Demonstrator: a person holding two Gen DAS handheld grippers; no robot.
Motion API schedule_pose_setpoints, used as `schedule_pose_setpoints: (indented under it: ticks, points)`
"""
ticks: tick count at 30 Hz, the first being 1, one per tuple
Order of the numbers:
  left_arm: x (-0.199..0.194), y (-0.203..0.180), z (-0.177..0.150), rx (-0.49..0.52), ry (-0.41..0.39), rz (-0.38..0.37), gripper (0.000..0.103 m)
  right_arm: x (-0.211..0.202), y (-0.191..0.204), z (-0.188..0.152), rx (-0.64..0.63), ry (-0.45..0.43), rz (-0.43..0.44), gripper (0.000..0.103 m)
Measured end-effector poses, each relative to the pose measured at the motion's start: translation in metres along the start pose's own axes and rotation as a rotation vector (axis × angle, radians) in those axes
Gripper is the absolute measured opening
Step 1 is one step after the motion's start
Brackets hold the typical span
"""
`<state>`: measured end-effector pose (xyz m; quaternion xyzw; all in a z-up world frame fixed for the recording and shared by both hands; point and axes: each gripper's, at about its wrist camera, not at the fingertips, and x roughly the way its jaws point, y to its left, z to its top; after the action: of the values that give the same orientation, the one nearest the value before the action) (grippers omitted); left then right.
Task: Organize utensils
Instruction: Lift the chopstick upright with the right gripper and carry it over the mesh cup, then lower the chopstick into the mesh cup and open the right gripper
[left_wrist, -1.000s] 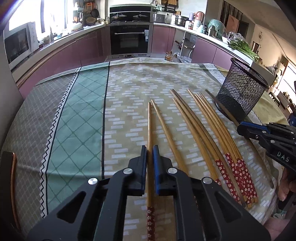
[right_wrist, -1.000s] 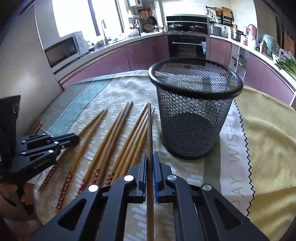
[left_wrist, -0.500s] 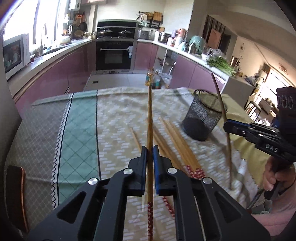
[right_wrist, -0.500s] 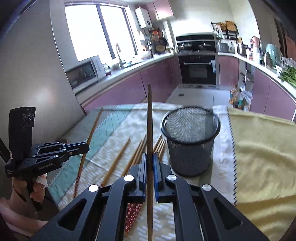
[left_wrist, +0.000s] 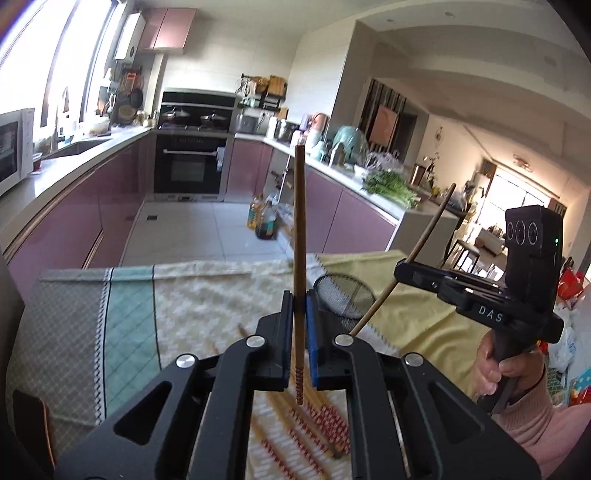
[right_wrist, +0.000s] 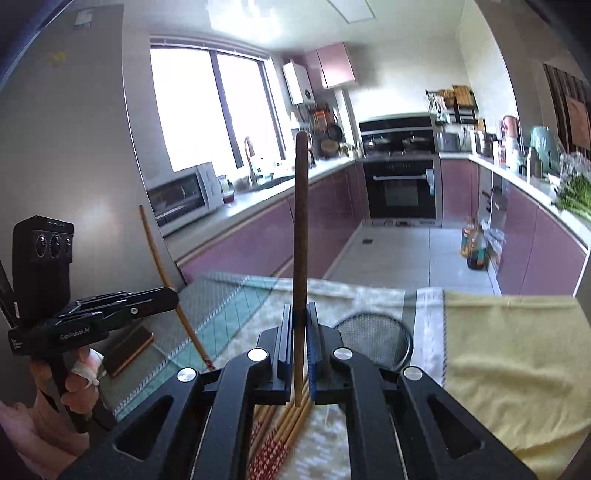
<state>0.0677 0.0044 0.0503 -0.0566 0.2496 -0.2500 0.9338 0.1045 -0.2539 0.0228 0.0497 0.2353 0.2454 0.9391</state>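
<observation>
Two grippers, one chopstick apiece. Left gripper (left_wrist: 296, 317) clamps a chopstick (left_wrist: 299, 229) standing upright, patterned end down. Right gripper (right_wrist: 296, 332) pinches a darker chopstick (right_wrist: 300, 229), also upright. More chopsticks (left_wrist: 325, 421) lie on the tablecloth (left_wrist: 129, 332) beside one mesh basket (right_wrist: 373, 336). Lettering reads "DAS", "GenRobot.AI".

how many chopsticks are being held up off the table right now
2: one chopstick in the left gripper, another chopstick in the right gripper. More lie on the table, partly hidden.
</observation>
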Motion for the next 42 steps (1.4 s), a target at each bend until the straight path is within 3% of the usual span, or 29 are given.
schedule_pose_setpoints:
  ticks: [10,16,20,26,34,42]
  points:
    - [0.031,-0.03,0.06,0.005,-0.059,-0.062,0.008,-0.022,-0.01,0.038,-0.031,-0.1,-0.035,0.006]
    - [0.061,-0.041,0.076,-0.007,-0.063,-0.097,0.008,-0.02,-0.023,0.044,-0.031,-0.11,-0.074,0.006]
    - [0.088,-0.044,0.07,0.003,-0.035,-0.088,0.008,-0.004,-0.03,0.039,-0.031,-0.052,-0.098,0.006]
    - [0.132,-0.047,0.047,0.044,0.081,-0.071,0.008,0.022,-0.038,0.026,-0.029,0.049,-0.103,0.006]
    - [0.164,-0.034,0.02,0.064,0.168,-0.055,0.008,0.052,-0.037,0.009,-0.033,0.189,-0.097,0.006]
    - [0.183,-0.03,0.023,0.066,0.2,-0.039,0.008,0.07,-0.043,0.01,-0.003,0.218,-0.116,0.007]
